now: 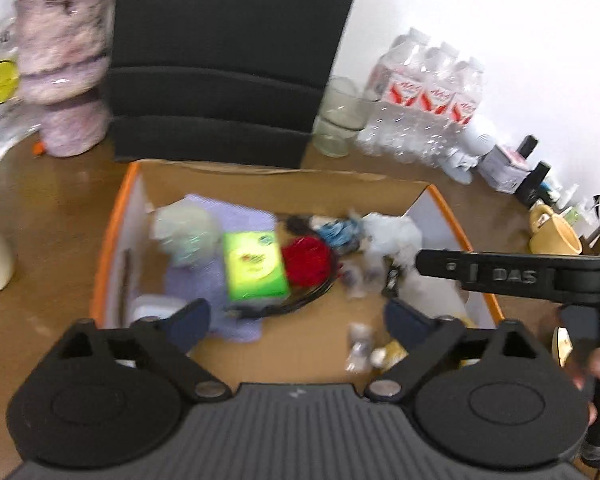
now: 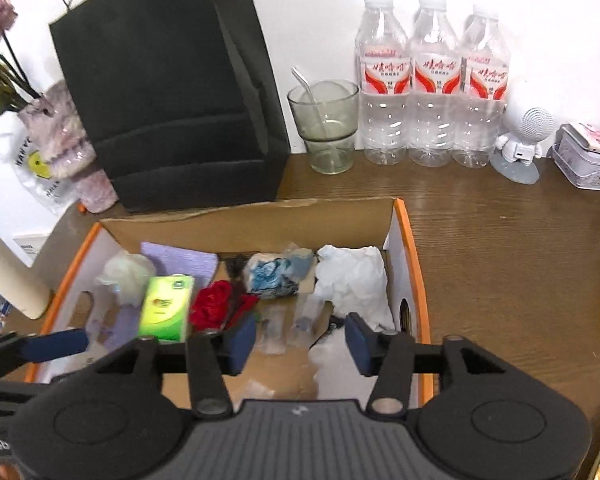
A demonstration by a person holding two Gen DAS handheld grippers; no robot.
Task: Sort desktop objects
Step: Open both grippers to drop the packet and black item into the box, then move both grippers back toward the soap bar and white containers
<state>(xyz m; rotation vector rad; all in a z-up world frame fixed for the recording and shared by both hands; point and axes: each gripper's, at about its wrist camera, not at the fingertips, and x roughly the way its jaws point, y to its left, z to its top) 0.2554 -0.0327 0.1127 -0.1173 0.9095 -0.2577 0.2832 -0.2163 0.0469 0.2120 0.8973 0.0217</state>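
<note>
One cardboard box (image 2: 414, 280) with orange edges sits on the brown bench (image 2: 520, 264), and both claws hang over its near side. The left claw (image 1: 296, 316) is released, its two blue pads spread wide with nothing between them; the right claw (image 2: 300, 338) is likewise released and empty above the box floor. Inside the box lie one green tissue pack (image 2: 166, 308), one red flower-like bundle (image 2: 216, 306) just right of it, one blue-and-white crumpled wrapper (image 2: 278, 272), one crumpled white tissue (image 2: 352, 276) in the far right corner, one lilac cloth (image 2: 180, 260) toward the far left, one pale mesh puff (image 2: 126, 270) beside the pack, and two small clear packets (image 2: 292, 322) near the middle. Behind the box stand one black paper bag (image 2: 172, 92), one glass cup (image 2: 326, 124) holding a single straw, and three water bottles (image 2: 432, 80) in a row. Right of the bottles are one small white robot figure (image 2: 522, 140) and one floral tin (image 2: 586, 160). One mottled pink vase (image 2: 66, 148) with flowers stands left of the bag.
</note>
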